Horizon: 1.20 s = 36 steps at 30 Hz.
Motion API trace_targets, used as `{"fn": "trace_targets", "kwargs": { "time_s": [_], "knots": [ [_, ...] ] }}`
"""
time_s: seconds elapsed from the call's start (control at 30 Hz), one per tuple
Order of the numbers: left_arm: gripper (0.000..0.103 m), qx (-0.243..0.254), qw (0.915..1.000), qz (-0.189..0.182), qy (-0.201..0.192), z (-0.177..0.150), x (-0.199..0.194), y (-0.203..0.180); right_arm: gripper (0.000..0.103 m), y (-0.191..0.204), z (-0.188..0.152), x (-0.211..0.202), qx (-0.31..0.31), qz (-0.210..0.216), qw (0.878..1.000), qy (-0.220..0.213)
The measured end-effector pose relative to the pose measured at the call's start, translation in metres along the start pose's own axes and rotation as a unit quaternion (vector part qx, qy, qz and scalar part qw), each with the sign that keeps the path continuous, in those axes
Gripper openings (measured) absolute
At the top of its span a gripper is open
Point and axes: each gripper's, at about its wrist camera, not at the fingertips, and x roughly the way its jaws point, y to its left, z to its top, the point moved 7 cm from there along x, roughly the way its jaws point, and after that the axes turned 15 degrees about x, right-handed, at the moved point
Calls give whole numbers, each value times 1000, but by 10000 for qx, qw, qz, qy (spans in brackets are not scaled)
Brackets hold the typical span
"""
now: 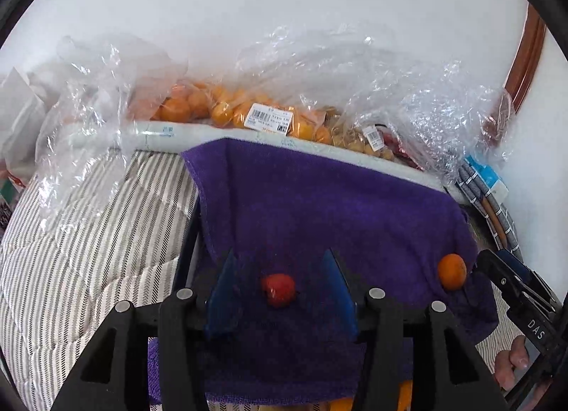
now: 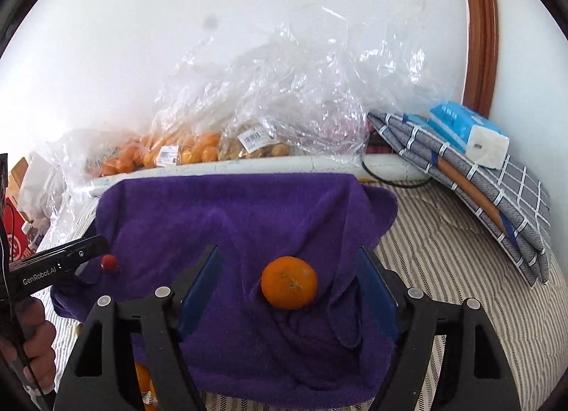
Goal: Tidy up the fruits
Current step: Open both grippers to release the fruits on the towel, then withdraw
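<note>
Lowering my open right claw [image 2: 287, 290] squarely round the orange [image 2: 289, 282]; I'd close gently; left claw [image 1: 280, 290] gapes over the red fruit [image 1: 278, 289].

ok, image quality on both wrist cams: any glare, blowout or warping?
Left wrist: white wall nearly blown out, specular glints on plastic bags, strong fisheye bend at the edges. Right wrist: same bright wall, door frame bowed, orange sharp on the purple towel.

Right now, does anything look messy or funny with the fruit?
Yes. The purple towel hangs rumpled and lopsided. A mandarin and a small red fruit lie loose on it, apart, while most fruit sits in crinkled clear bags behind. Nothing looks squashed.
</note>
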Motion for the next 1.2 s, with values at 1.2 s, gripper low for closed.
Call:
{"fn": "trace_targets", "kwargs": {
  "time_s": [1.2],
  "knots": [
    [49,124,9994,136,287,-123,-122,9,63,-23,-102,-116,320,-43,9981,527]
  ]
}}
